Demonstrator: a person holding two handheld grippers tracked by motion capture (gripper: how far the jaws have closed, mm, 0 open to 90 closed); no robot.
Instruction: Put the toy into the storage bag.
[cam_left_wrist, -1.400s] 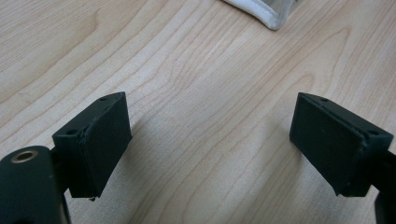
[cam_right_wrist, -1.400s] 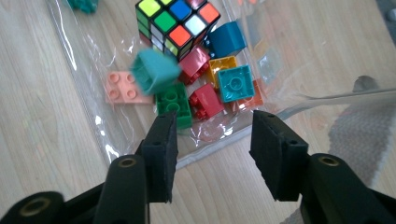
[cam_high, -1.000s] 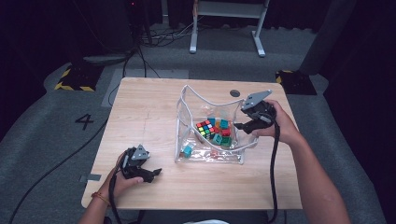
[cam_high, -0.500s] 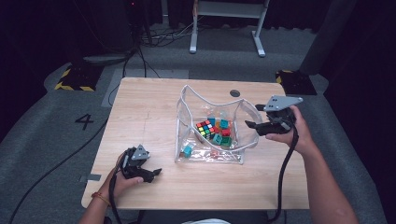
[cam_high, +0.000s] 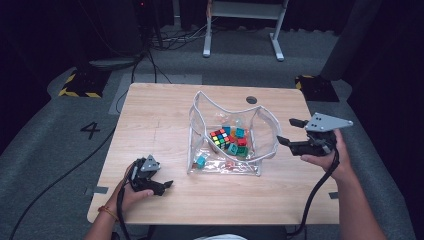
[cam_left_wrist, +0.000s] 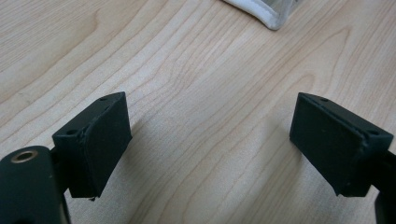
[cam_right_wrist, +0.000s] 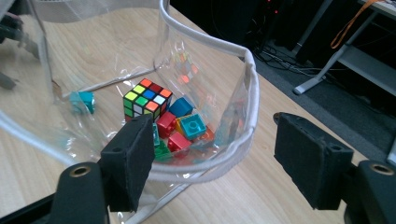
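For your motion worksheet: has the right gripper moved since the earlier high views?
Yes. The right gripper has drawn rightward off the bag, toward the table edge, jaws just opening, empty.

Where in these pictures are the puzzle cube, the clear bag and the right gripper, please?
puzzle cube (cam_right_wrist: 147, 99), right gripper view, on its top face.
clear bag (cam_high: 270, 120), high view, on its white rim at the right.
right gripper (cam_high: 291, 131), high view, midway between its fingertips.

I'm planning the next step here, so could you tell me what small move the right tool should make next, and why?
Probably bring the right tool back in to the bag and close on its white rim. Its jaws stand open, apart from the bag, which sags open with the cube and bricks inside.
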